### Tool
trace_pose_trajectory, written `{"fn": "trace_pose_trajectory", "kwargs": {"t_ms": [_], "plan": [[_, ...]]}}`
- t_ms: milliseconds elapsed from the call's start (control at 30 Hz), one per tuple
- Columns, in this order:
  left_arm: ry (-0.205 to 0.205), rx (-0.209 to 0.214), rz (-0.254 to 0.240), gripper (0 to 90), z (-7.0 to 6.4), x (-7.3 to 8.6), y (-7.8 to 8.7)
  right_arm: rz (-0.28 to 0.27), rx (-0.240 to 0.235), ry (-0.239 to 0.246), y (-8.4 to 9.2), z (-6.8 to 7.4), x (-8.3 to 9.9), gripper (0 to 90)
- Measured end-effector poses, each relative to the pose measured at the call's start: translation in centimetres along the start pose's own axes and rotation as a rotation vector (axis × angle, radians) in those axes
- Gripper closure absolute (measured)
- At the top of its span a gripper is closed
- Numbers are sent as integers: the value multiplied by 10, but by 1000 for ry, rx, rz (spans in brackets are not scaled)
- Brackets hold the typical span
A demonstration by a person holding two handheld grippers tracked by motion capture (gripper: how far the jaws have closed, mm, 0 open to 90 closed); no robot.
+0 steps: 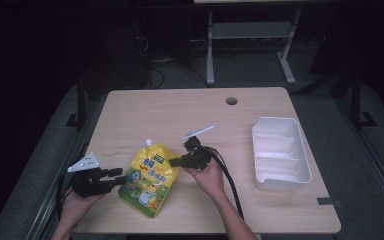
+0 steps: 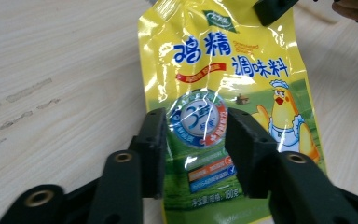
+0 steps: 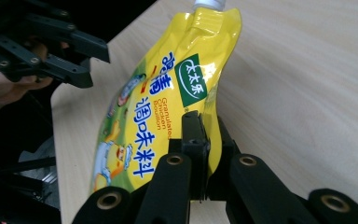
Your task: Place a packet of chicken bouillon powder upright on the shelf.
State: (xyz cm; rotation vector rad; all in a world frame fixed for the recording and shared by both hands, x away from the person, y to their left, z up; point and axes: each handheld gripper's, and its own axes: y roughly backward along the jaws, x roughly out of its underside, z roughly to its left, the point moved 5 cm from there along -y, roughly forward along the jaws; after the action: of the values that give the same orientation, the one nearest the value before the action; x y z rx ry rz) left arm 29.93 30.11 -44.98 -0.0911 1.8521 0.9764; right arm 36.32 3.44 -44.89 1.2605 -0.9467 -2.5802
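Pinching the yellow pouch (image 1: 148, 178) by its long right edge, the right gripper (image 1: 177, 162) sits nearest, while the left gripper (image 1: 116, 177) gapes open beside the pouch's opposite edge.

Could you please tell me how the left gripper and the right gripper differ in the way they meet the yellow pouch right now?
The right gripper is shut on the edge of the yellow pouch, while the left gripper stands open with the pouch between its jaws. The right gripper's side of the pouch is raised off the table; the left gripper sits at the opposite edge. Both are black two-jaw tools, hand-held.
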Motion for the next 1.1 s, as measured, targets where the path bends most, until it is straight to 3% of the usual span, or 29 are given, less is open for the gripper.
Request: {"fn": "trace_pose_trajectory", "kwargs": {"t_ms": [200,533,867,1100], "plan": [[25,9,-48,396,2,-2,4,-33,-4,60,17,14,-10,892],[38,58,-82,278,-2,-5,3,-46,-10,194,37,47,-24,892],[21,118,-80,283,-8,-7,-1,-20,-4,317,44,75,-32,892],[17,153,-63,329,-11,-7,-6,-19,-16,324,44,76,-32,892]]}}
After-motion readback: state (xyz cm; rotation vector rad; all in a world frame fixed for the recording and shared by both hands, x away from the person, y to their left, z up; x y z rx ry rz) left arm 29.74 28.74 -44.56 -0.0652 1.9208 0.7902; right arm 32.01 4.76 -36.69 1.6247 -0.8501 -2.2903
